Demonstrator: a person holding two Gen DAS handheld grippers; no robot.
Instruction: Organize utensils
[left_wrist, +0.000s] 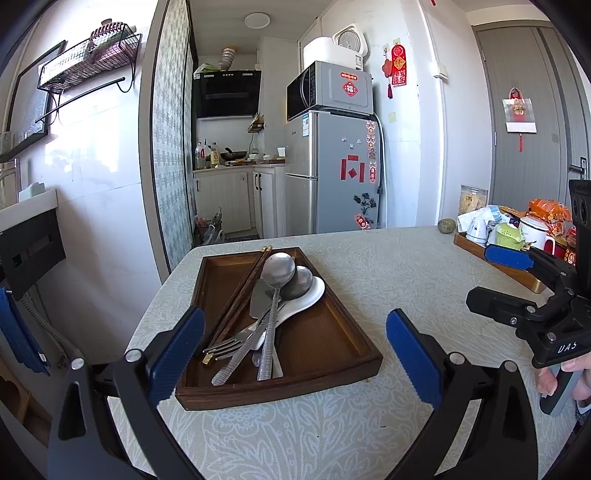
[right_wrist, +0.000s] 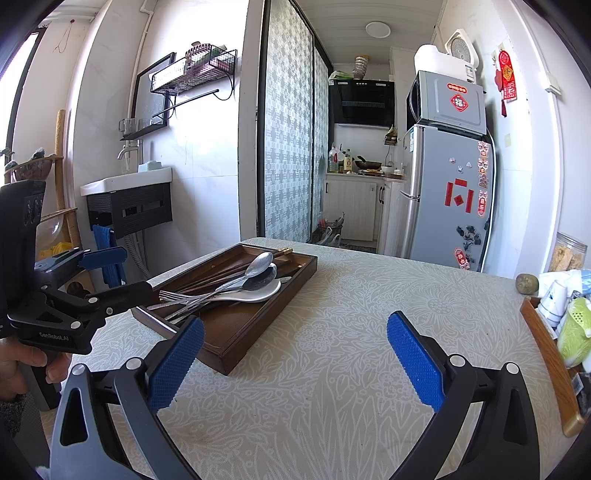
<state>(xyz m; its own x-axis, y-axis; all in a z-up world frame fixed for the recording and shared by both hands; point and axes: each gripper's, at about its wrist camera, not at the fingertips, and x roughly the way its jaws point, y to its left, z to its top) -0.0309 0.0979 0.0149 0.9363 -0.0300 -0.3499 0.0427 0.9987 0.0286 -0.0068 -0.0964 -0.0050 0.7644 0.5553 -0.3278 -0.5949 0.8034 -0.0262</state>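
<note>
Both tongs — left (left_wrist: 295, 350), right (right_wrist: 295, 350) — gape empty. Ahead, a tray (left_wrist: 314, 343) holds tangled slippery steel spoons (left_wrist: 277, 266) and chopsticks (left_wrist: 236, 295) — grip handles.

Brown tray (left_wrist: 332, 373), pale floral-patterned tablecloth (left_wrist: 388, 266), blue gripper pads (left_wrist: 413, 354)

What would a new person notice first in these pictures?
A dark wooden tray on the table holds a heap of utensils: spoons, chopsticks and a fork. The left gripper and right gripper hover near it, jaws open and empty.
</note>
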